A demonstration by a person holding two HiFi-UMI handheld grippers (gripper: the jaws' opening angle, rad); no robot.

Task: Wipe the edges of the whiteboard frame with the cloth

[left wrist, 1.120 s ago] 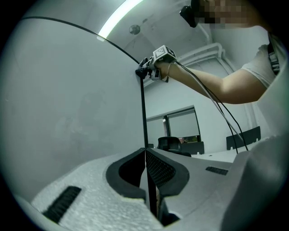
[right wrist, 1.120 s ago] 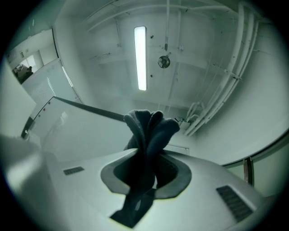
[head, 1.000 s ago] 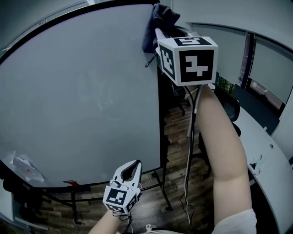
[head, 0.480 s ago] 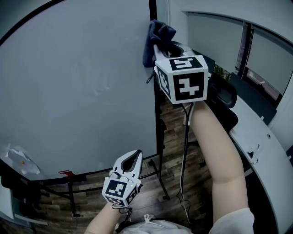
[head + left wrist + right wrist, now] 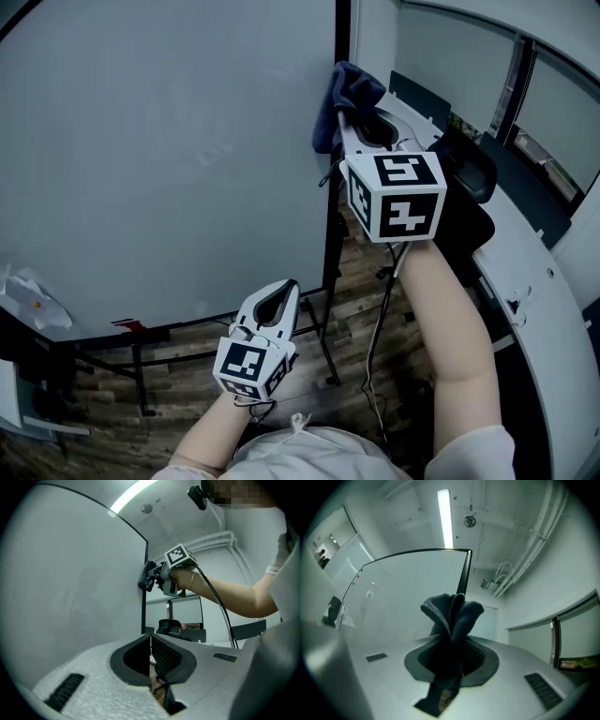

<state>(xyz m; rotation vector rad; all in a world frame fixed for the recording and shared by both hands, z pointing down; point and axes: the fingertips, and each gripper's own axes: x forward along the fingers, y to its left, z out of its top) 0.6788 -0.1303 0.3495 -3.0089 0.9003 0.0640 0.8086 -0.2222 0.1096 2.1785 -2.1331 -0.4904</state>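
While the left gripper (image 5: 150,637) jaws meet, the right gripper (image 5: 451,641) jaws pinch the cloth (image 5: 452,613) between them.

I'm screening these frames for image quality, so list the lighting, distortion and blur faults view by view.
Head view: dim and bluish, the whiteboard frame bowed along its bottom edge by the wide lens. Left gripper view: strong fisheye, black corners, the near jaws soft. Right gripper view: the ceiling light blown out, the cloth backlit and dark, corners black.
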